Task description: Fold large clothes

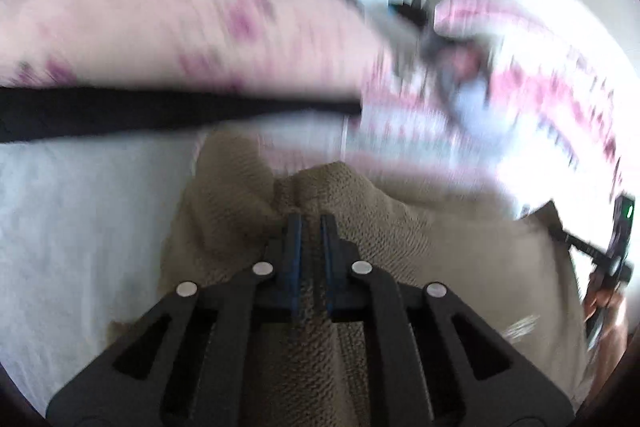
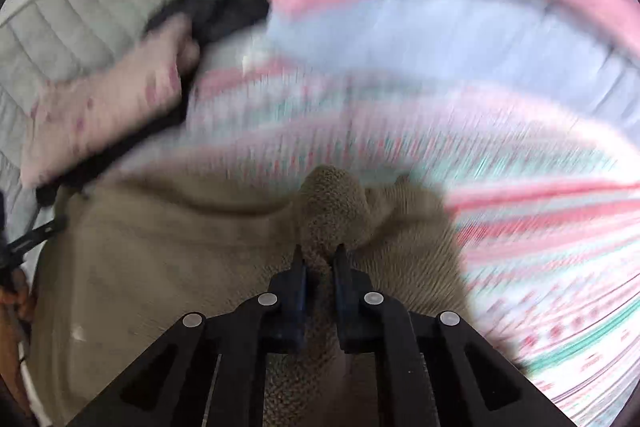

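Left fingers: the left gripper point(image 1: 311, 223) has its two dark fingers drawn close, pinching a bunched ridge of the tan knit garment point(image 1: 360, 227) between the blue pads.
Right fingers: the right gripper point(image 2: 319, 255) likewise pinches a raised fold of the tan knit garment point(image 2: 336, 211) between its fingers.
Garment by the left fingers: it humps up just ahead of the tips and runs back under them.
Garment by the right fingers: it spreads out to their left.
Beyond the fingers: blurred pink striped cloth point(image 2: 460, 115), a pink flowered cloth point(image 1: 160, 27) and a black strap point(image 1: 160, 113).
Beneath: white bedding point(image 1: 80, 207).
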The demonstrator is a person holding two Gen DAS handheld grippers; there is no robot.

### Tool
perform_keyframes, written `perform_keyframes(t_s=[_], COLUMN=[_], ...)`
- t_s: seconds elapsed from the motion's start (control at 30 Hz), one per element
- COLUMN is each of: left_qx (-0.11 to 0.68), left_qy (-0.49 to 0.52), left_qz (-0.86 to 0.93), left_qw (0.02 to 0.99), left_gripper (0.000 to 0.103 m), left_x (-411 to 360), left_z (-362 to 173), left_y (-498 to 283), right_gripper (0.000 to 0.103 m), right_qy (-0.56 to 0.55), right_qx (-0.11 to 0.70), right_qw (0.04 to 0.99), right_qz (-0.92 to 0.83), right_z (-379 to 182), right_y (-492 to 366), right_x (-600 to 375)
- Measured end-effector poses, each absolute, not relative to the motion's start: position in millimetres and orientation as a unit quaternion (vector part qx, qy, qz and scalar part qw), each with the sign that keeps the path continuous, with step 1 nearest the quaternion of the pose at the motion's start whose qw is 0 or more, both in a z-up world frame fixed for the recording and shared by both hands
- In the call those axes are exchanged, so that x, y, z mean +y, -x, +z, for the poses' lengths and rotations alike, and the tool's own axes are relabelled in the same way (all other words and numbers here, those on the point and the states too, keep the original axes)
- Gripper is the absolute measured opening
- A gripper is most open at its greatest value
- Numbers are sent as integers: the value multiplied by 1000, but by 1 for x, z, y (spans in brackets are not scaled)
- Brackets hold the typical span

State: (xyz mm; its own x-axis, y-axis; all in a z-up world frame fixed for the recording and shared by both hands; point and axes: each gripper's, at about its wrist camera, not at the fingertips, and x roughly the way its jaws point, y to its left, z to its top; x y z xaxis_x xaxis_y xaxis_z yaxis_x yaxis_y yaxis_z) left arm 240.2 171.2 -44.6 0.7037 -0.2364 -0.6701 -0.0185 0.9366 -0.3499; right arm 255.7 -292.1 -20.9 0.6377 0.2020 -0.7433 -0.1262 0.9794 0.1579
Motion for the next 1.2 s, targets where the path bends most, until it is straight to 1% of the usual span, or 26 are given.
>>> perform_keyframes(t_s=[0.07,0.13,0.17,0.2,0.23,0.27,0.33,0.37,0.4,0.43,0.47,0.5,0.57,0.63,0.67,0.7,0.73,0.77,0.8,0.87,0.97,1.03,1.07,1.1,1.13,1.2], left_qx=[368,400,435,466,492,502,476,464,447,433,420,413,414,455,476,490,508,516,519,514,503,495,487,475,464,433], left_qy=[170,161,154,156,162,169,187,182,171,158,144,135,108,92,86,84,95,117,136,151,154,151,147,139,132,110], left_qz=[-56,-46,-35,-27,-21,-8,-11,-8,-12,-23,-33,-42,-60,-35,-9,8,21,20,18,17,16,21,21,28,36,30], left_qw=[912,901,886,871,855,848,859,867,878,887,895,900,902,885,875,867,856,848,844,844,850,856,861,869,875,894], left_gripper=[11,14,17,19,17,11,13,18,27,34,49,55,55,55,53,41,34,26,24,21,22,30,48,74,82,85], left_x=[179,178,175,172,174,178,186,185,182,177,171,166,154,153,161,166,178,189,192,198,202,202,201,199,197,188], left_z=[-40,-57,-76,-94,-109,-115,-97,-88,-74,-63,-54,-52,-52,-74,-87,-98,-112,-121,-126,-123,-114,-104,-95,-84,-76,-55], left_y=[-245,-260,-271,-281,-286,-287,-278,-273,-267,-261,-255,-256,-258,-276,-284,-288,-293,-295,-292,-291,-277,-263,-254,-244,-234,-204], right_gripper=[11,11,14,17,21,28,34,39,42,42,42,43,46,46,46,50,52,52,52,52,53,55,55,58,64,71], right_qy=[-61,-45,-34,-36,-44,-56,-82,-87,-83,-80,-78,-76,-68,-62,-69,-93,-143,-177,-193,-202,-180,-166,-163,-163,-161,-148], right_qx=[395,413,432,473,501,520,516,508,491,477,463,449,441,468,481,494,506,511,511,506,493,473,464,457,446,426], right_qw=[911,905,897,877,861,849,849,854,865,872,879,886,890,879,873,863,849,839,835,837,850,865,870,874,880,892], right_qz=[98,88,81,74,75,76,78,75,69,70,75,85,92,64,52,48,56,58,59,58,41,25,29,32,33,30], right_z=[-9,-21,-33,-55,-70,-83,-84,-77,-65,-57,-48,-40,-36,-49,-57,-66,-79,-88,-91,-90,-70,-47,-37,-27,-17,-3], right_y=[-262,-276,-282,-291,-296,-298,-294,-291,-284,-280,-275,-271,-267,-275,-285,-288,-290,-291,-292,-291,-279,-262,-256,-245,-233,-211], right_x=[-295,-289,-286,-286,-288,-291,-302,-306,-309,-309,-310,-308,-306,-313,-312,-323,-341,-350,-355,-359,-357,-360,-360,-363,-362,-358])
